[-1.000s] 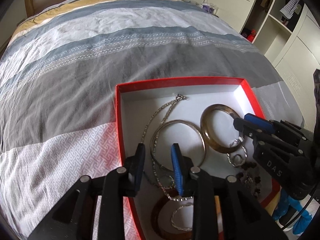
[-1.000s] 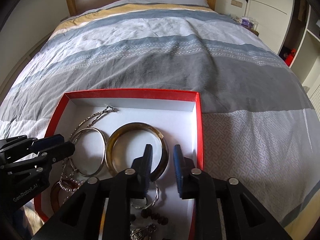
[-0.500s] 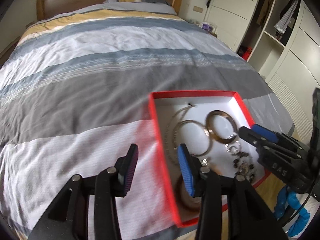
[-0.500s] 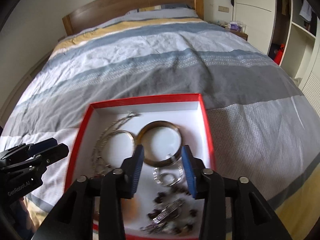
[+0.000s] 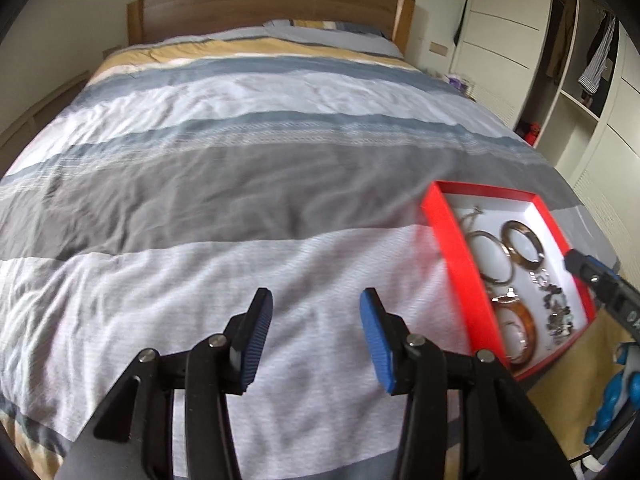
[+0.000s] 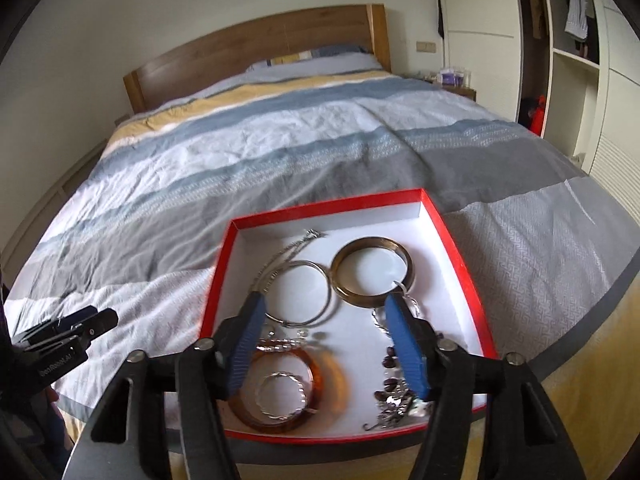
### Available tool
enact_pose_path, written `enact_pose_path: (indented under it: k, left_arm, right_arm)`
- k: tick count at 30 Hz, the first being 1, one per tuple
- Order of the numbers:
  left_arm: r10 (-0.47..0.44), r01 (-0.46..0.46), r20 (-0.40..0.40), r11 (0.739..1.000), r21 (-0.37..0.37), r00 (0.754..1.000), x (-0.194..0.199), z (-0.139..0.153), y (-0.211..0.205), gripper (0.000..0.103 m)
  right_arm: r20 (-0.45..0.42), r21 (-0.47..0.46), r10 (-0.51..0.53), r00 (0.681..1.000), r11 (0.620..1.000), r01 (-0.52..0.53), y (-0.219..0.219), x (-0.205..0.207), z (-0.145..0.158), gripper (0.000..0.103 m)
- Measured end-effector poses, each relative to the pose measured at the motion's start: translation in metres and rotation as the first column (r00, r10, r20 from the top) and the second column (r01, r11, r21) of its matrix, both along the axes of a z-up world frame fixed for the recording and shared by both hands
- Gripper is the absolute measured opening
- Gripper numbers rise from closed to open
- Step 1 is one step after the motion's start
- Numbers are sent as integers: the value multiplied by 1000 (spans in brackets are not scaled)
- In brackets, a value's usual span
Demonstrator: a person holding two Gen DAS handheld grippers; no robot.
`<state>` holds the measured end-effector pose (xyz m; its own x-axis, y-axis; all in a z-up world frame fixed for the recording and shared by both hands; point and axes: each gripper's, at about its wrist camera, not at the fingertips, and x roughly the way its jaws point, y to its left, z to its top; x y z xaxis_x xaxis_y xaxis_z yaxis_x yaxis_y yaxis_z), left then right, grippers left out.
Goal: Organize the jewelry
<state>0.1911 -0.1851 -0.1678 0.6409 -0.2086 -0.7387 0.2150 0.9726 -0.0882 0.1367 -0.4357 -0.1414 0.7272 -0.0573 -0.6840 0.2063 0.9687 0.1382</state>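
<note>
Hanging over bare striped bedding (image 5: 248, 184), the left gripper (image 5: 316, 340) has just been widening its jaws with nothing between them, and its view shows the red box (image 5: 460, 256) only off to its right, near the bed's edge. Only the right wrist view looks straight into that white-lined box (image 6: 452, 236), where the right gripper (image 6: 324, 344), jaws also just opened and empty, hovers above a thin silver bangle (image 6: 320, 272), a thick brown bangle (image 6: 374, 248), an amber ring-shaped bangle (image 6: 316, 380) and dark beads (image 6: 390, 384).

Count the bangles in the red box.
3, possibly more hidden: a thin silver bangle mid-box, a thick brown bangle to its right, and an amber bangle nearest the camera, behind the right claw.
</note>
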Motion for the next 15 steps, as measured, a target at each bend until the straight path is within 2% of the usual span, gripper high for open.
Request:
enact_pose_path:
  k: [4,10,15]
  left_arm:
    - [25,-25,42,1000,-1,999,-2,2,18,52]
    - [55,-54,92,998,-14,994,-5,4,38,59]
    - [67,-69,139,998,6,988,-8,4,42,62]
  right_arm:
    - [39,-12,2,999,1000,-2,11,-4,4,76]
    - [81,-24,17,997,1000,-15,30,-5,6,78]
    - [110,-32,44,993,999,-40,40,-1,5,78]
